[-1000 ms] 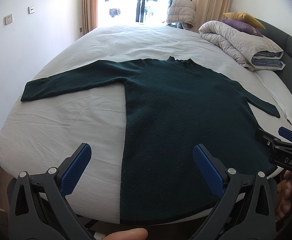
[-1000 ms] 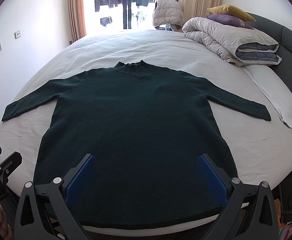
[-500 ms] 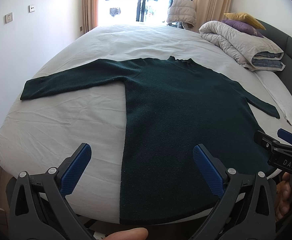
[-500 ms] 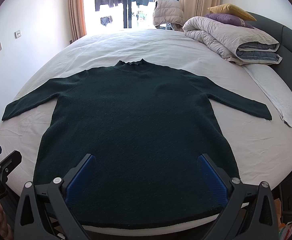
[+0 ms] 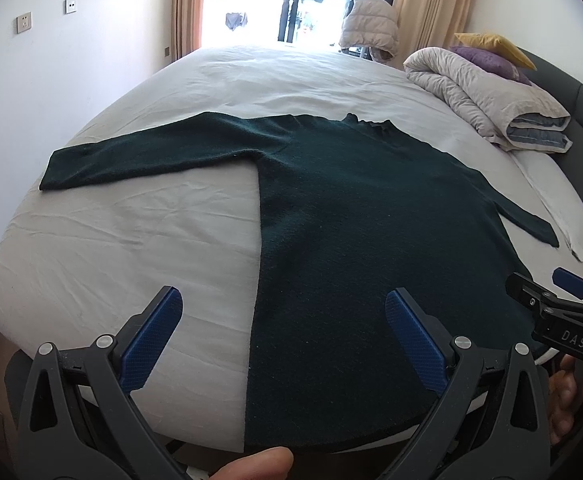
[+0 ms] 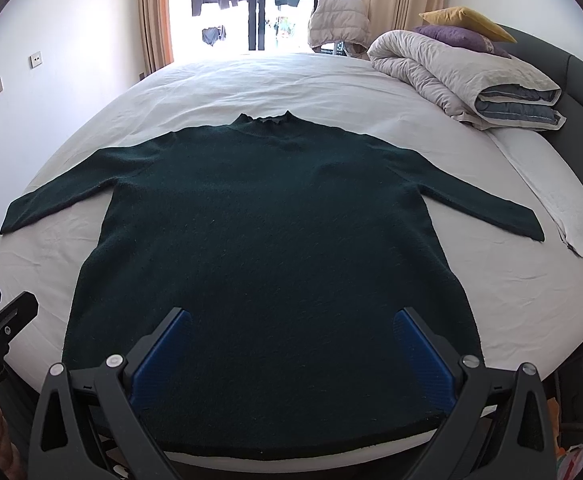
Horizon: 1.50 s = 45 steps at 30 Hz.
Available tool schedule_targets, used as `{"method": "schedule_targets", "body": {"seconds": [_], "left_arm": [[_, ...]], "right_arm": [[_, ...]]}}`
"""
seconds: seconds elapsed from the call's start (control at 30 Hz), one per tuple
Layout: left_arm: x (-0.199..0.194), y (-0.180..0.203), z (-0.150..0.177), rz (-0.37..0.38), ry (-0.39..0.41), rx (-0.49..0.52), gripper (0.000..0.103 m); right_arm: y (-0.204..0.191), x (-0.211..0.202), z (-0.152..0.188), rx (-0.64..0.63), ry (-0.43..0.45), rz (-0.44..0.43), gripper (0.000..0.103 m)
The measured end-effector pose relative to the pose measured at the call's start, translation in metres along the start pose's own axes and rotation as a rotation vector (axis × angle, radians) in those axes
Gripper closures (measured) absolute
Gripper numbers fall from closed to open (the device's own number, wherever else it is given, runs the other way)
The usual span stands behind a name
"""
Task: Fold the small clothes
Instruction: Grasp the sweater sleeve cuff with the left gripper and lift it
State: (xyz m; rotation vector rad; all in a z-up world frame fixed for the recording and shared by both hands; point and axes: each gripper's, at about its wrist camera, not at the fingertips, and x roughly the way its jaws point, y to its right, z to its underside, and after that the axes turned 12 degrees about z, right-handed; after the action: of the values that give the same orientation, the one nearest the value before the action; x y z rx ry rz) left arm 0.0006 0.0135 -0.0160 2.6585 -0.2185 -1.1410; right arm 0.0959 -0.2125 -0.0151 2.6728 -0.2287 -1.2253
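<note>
Bed [image 6: 331, 80]: sweater [image 6: 275, 240] flat; right tool [image 6: 291, 344] over hem, agape.

Left claw [image 5: 283, 332]: jaws spread wide, gripping nothing; right claw [image 6: 291, 344]: jaws likewise wide apart, empty; both held level side by side, a hand [image 5: 571, 396] behind each.

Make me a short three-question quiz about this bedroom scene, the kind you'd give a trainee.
1. True or false: the dark green sweater lies flat on the bed with both sleeves spread out.
2. How do the jaws of the left gripper and right gripper stand: A open and empty, B shut on cloth?
3. Fill in: a yellow pillow rests on a ____ one.

Key: 1 true; 2 A; 3 purple.
</note>
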Motion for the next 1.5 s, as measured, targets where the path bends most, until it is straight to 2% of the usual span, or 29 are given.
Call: {"method": "schedule_targets", "body": {"seconds": [0.07,0.17,0.3,0.4,0.47,0.53,0.63,0.73,0.83,1.13,1.2,1.27,1.3,1.33,1.37,1.43,1.5], "left_arm": [[0.001,-0.009,-0.002,0.028,0.015,-0.025,0.000],[0.003,-0.040,-0.008,0.104,0.048,-0.126,0.000],[0.008,-0.098,-0.023,0.227,0.148,-0.264,0.000],[0.018,-0.144,-0.037,0.259,0.175,-0.391,0.000],[0.026,-0.182,-0.045,0.320,0.197,-0.498,0.000],[0.035,-0.223,-0.048,0.383,0.240,-0.658,0.000],[0.053,-0.273,-0.050,0.438,0.299,-0.832,0.001],[0.063,-0.314,-0.048,0.456,0.374,-0.967,0.005],[0.063,-0.342,-0.049,0.447,0.464,-1.050,0.006],[0.080,-0.395,-0.064,0.456,0.534,-1.173,0.006],[0.080,-0.403,-0.062,0.454,0.553,-1.182,0.015],[0.084,-0.414,-0.057,0.450,0.552,-1.197,0.043],[0.087,-0.420,-0.056,0.444,0.539,-1.206,0.052],[0.092,-0.425,-0.053,0.435,0.521,-1.218,0.071],[0.099,-0.426,-0.052,0.421,0.500,-1.234,0.079],[0.105,-0.435,-0.049,0.424,0.496,-1.248,0.089],[0.102,-0.440,-0.053,0.400,0.493,-1.225,0.092]], "right_arm": [[-0.002,0.001,-0.001,-0.003,-0.001,0.000,0.000],[-0.003,0.001,-0.003,0.012,0.013,-0.012,0.000],[-0.001,-0.003,-0.010,0.070,0.056,-0.079,0.000],[-0.002,-0.007,-0.016,0.115,0.088,-0.146,0.000],[-0.004,-0.008,-0.020,0.139,0.101,-0.193,0.000],[-0.008,-0.008,-0.024,0.157,0.111,-0.234,0.001],[-0.017,-0.004,-0.030,0.172,0.109,-0.286,0.006],[-0.029,0.002,-0.036,0.165,0.098,-0.306,0.011],[-0.039,0.010,-0.041,0.153,0.080,-0.318,0.011],[-0.059,0.025,-0.046,0.155,0.040,-0.361,0.017],[-0.060,0.025,-0.046,0.149,0.047,-0.363,0.017],[-0.058,0.026,-0.045,0.153,0.048,-0.362,0.017],[-0.057,0.028,-0.045,0.158,0.045,-0.363,0.017],[-0.057,0.029,-0.044,0.162,0.042,-0.364,0.017],[-0.056,0.030,-0.043,0.165,0.038,-0.364,0.017],[-0.055,0.031,-0.042,0.170,0.036,-0.363,0.018],[-0.053,0.034,-0.041,0.172,0.031,-0.360,0.019]]}}
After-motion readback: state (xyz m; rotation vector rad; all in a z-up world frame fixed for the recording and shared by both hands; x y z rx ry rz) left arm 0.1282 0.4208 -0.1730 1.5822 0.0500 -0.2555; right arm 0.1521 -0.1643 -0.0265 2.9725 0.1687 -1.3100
